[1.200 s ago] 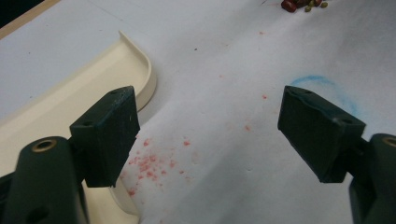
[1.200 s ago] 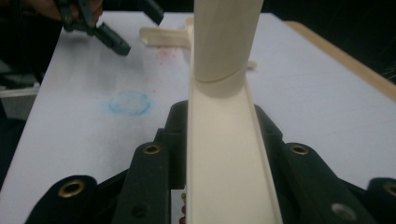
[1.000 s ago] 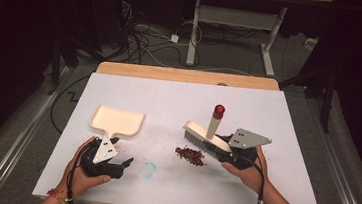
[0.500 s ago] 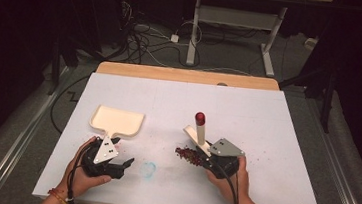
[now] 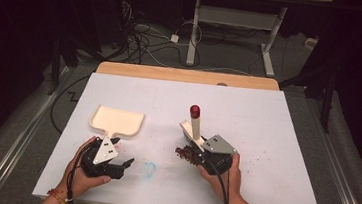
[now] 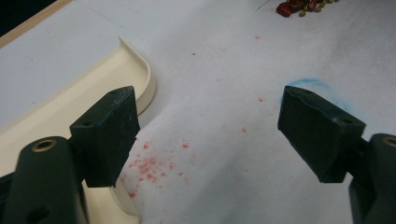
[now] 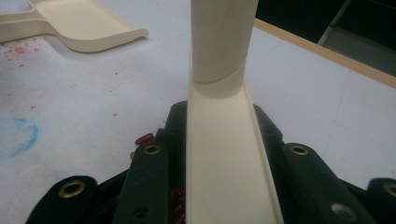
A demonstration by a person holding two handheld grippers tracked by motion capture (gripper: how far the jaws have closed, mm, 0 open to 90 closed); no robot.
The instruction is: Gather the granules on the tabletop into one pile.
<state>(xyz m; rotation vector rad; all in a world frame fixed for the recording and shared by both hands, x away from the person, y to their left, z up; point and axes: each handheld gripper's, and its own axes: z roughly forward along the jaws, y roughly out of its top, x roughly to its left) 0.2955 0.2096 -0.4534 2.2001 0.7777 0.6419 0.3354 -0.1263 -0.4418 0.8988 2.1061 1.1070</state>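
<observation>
Dark surroundings are framing a white-covered counter (image 5: 275,141) with a wooden strip along its far edge, and cables are lying on the floor beyond it. Near the left side of the counter, a cream plastic dustpan (image 5: 117,121) is lying flat, its handle pointing toward the person. The left claw (image 5: 121,165) is resting just beside that handle, its jaws standing wide apart and gripping nothing; in the left gripper view the dustpan's curved rim (image 6: 140,74) is sitting right by one jaw, with faint red specks on the counter between the jaws. A smudged blue ring mark (image 5: 148,168) is showing on the counter near that claw.

The right claw (image 5: 198,156) is clamping the cream plastic brush (image 5: 194,131), whose round handle is rising steeply and ending in a red cap. In the right gripper view the brush's long cream back (image 7: 224,154) is running up between the two jaws. Its lower end is touching a small pile of dark red beans (image 5: 184,153) on the counter, near the middle and well apart from the dustpan.
</observation>
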